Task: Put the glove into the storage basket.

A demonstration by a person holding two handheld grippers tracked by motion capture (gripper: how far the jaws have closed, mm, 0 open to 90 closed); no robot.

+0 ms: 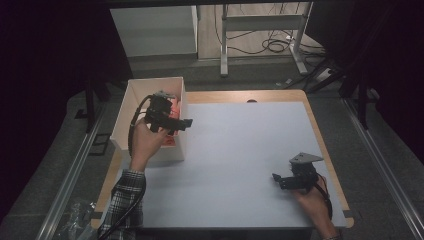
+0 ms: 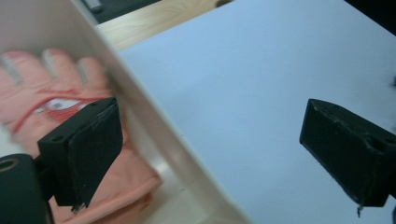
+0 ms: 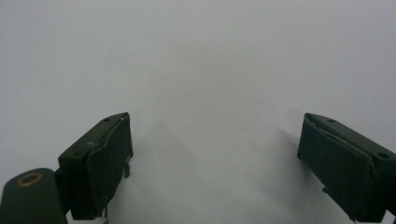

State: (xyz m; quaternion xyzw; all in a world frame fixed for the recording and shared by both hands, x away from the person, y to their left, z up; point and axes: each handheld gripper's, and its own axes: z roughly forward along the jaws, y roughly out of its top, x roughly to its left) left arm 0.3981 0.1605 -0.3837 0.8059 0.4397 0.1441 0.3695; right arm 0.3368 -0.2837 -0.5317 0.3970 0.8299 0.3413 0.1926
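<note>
The left tool [image 1: 172, 120] is hovering over the right-hand wall of the open white rectangular box [image 1: 122, 117], held up in the person's left hand [image 1: 145, 142]. Its jaws are standing wide apart, released, with nothing between them. In the left gripper view, the left tool [image 2: 210, 149] is straddling that box wall [image 2: 154, 126]: one jaw is sitting above the inside of the box, the other above the pale grey sheet covering the tabletop [image 2: 261, 70].

The salmon-pink padded glove with a white and red mark on its back [image 2: 60, 98] is lying flat on the floor of the box, just beside the wall, its fingers pointing away from the tool. From the high view, a patch of the glove [image 1: 176, 106] is showing inside the box behind the tool.

The right tool [image 1: 280, 181] is resting low over the grey sheet [image 1: 240, 150], well apart from the box, near the sheet's corner closest to the person's right hand [image 1: 312, 200]. In the right gripper view, the right tool [image 3: 215, 158] is also spread open and gripping nothing, with bare sheet beneath it.
</note>
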